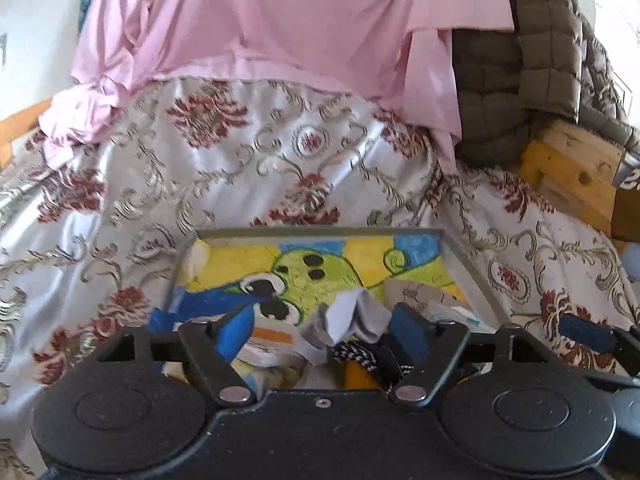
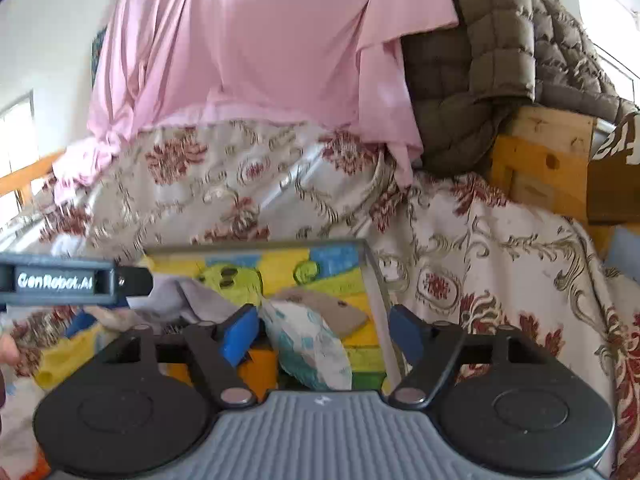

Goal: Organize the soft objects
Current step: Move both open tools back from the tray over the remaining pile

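A grey-rimmed tray (image 1: 320,233) with a bright cartoon picture on its floor lies on the floral bedspread (image 1: 280,152); it also shows in the right wrist view (image 2: 256,246). My left gripper (image 1: 324,330) is open over the tray's near end, with a crumpled grey cloth (image 1: 352,316) and a black-and-white patterned cloth (image 1: 360,354) between its blue pads. My right gripper (image 2: 324,332) is open around a white-and-teal soft packet (image 2: 308,344), not closed on it. A brown cloth piece (image 2: 324,306) lies behind the packet. The grey cloth (image 2: 200,298) lies at left.
A pink sheet (image 1: 260,20) hangs at the back beside a quilted olive jacket (image 1: 532,52) over a wooden frame (image 1: 572,172). The left gripper's body (image 2: 60,282) crosses the right wrist view at left. A cardboard box (image 2: 616,176) stands at right.
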`<state>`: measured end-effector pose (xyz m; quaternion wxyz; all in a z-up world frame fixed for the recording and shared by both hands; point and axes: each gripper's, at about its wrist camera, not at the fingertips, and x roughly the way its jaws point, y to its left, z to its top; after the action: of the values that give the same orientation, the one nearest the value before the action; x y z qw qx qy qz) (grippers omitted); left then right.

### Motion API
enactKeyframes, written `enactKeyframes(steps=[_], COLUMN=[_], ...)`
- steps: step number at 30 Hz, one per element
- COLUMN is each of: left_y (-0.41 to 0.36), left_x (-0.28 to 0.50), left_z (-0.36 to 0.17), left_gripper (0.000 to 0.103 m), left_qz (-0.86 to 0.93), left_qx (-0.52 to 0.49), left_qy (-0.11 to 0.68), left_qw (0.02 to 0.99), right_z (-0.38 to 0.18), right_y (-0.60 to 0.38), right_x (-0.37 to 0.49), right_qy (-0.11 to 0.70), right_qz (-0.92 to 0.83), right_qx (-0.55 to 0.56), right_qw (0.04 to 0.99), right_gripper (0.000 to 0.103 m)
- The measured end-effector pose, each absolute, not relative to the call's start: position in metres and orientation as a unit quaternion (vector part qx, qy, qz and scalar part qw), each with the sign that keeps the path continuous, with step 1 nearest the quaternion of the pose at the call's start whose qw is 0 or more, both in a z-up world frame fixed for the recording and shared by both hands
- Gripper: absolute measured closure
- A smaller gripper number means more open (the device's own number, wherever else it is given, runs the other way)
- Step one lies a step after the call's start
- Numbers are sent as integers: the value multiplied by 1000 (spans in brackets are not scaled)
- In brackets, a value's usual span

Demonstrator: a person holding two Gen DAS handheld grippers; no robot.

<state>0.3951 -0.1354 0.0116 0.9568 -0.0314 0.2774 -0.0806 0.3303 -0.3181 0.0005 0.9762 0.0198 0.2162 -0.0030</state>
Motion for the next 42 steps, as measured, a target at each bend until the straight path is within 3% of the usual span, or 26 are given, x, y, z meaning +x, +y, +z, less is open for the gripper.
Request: enactKeyframes(steps=[7, 10, 23, 42], left_y=[-119, -110, -70, -29], left_x=[359, 333, 220, 106], left_z=[39, 51, 76, 34], left_gripper=[12, 7, 1, 1], left_qz=[-62, -54, -29, -7], left_qx=[-41, -39, -36, 10], left_qy=[244, 226, 181, 184], left_qw=[967, 972, 982, 983], right_z=[29, 41, 61, 41], right_y=[-320, -323, -294, -256], right_x=[300, 283, 199, 108], right_qy=[178, 165, 134, 167], right_qz=[-5, 4, 40, 35], right_qx=[35, 52, 38, 25], right_qw=[983, 985, 989, 985], right_gripper=[11, 1, 0, 0])
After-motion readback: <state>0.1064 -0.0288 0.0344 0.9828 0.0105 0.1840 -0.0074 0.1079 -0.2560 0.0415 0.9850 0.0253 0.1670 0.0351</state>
